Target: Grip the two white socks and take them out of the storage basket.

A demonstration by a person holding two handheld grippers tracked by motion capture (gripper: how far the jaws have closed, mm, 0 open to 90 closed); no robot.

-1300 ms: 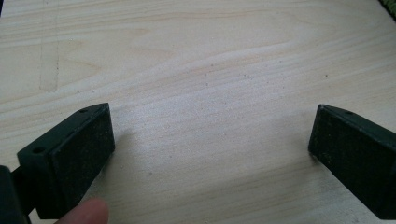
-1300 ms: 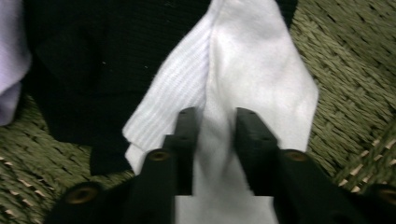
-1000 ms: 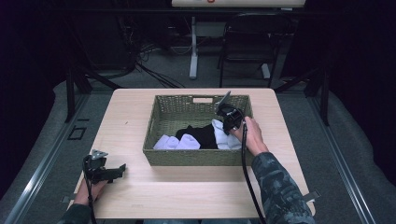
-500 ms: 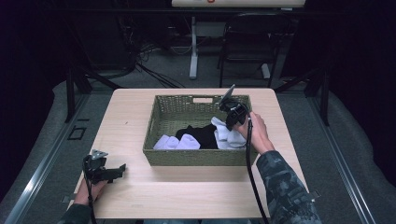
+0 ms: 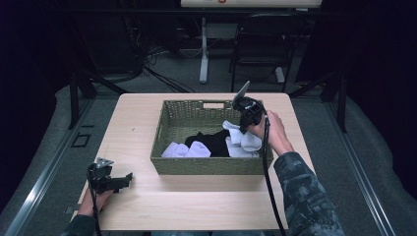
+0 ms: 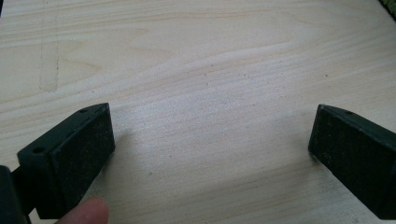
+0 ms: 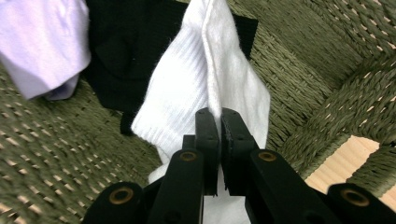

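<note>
A green woven basket on the wooden table holds white socks and a black sock. My right gripper hangs over the basket's right side, shut on a white sock that dangles from its jaws. In the right gripper view the jaws pinch a fold of the white sock, with the black sock and a pale lilac sock below on the basket floor. My left gripper rests at the table's near left corner, open, and in the left gripper view bare wood lies between its fingers.
The basket rim is close on the right, with table wood beyond it. Bare tabletop lies in front of the basket. A chair and a stand are behind the table.
My right gripper has risen with the white sock, pulling it up out of the pile. The left gripper has stayed where it was.
</note>
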